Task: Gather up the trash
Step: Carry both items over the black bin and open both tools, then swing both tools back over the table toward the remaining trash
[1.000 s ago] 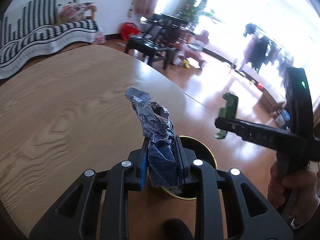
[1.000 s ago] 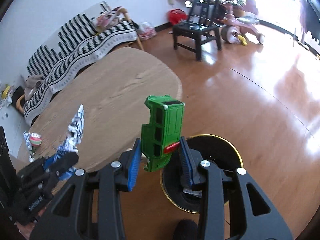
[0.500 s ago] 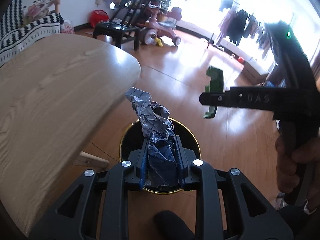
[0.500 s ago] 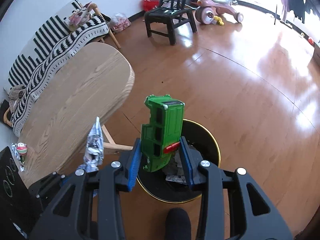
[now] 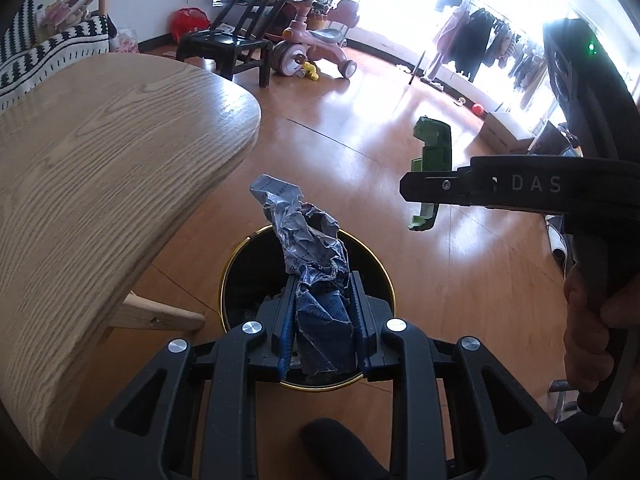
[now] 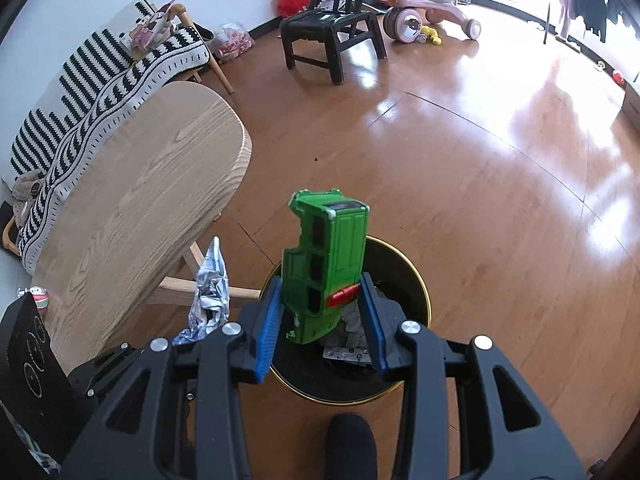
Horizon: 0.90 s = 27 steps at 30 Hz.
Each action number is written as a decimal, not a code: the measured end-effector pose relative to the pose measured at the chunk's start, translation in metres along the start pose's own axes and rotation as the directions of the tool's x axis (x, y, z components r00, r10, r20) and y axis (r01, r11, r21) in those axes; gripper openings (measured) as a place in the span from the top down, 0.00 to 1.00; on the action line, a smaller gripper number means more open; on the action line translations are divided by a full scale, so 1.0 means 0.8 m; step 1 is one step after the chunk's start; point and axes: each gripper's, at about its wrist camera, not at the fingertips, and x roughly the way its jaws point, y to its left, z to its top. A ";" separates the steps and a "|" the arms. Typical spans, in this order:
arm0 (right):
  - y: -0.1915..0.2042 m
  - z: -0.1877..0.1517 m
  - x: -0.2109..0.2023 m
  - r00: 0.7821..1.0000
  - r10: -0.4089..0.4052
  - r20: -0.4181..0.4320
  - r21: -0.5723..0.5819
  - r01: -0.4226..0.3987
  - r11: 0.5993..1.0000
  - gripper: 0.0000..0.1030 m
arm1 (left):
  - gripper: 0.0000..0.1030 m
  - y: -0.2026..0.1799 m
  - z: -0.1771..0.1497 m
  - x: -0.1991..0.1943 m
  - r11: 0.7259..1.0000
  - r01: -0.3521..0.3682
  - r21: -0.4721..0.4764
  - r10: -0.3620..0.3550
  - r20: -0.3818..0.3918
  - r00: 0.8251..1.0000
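A crumpled blue and silver foil wrapper (image 5: 316, 276) is pinched in my left gripper (image 5: 323, 312), which hangs right over a black bin with a gold rim (image 5: 228, 276). My right gripper (image 6: 322, 308) is shut on a green toy truck (image 6: 328, 256), held upright above the same bin (image 6: 420, 280). Bits of trash (image 6: 346, 354) lie inside the bin. From the right wrist view the wrapper (image 6: 212, 284) shows at the left, next to the bin. From the left wrist view the truck (image 5: 432, 152) sticks out of the right gripper, held by a hand (image 5: 592, 320).
A light wooden table (image 5: 100, 184) with a rounded end stands to the left of the bin; its leg (image 6: 180, 284) reaches toward the bin. A black chair (image 6: 328, 36), a pink tricycle (image 6: 424, 12) and a striped sofa (image 6: 100, 80) stand further off on the wooden floor.
Both grippers have moved off the table's end and sunk over the bin, still gripping the wrapper and the truck. The bin now lies directly under both.
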 end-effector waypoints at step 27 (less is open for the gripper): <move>0.017 0.002 -0.022 0.995 -0.032 0.092 -0.001 0.032 0.999 0.34 | 0.29 -0.009 -0.004 -0.035 0.999 -0.016 0.031 0.014 0.051 0.999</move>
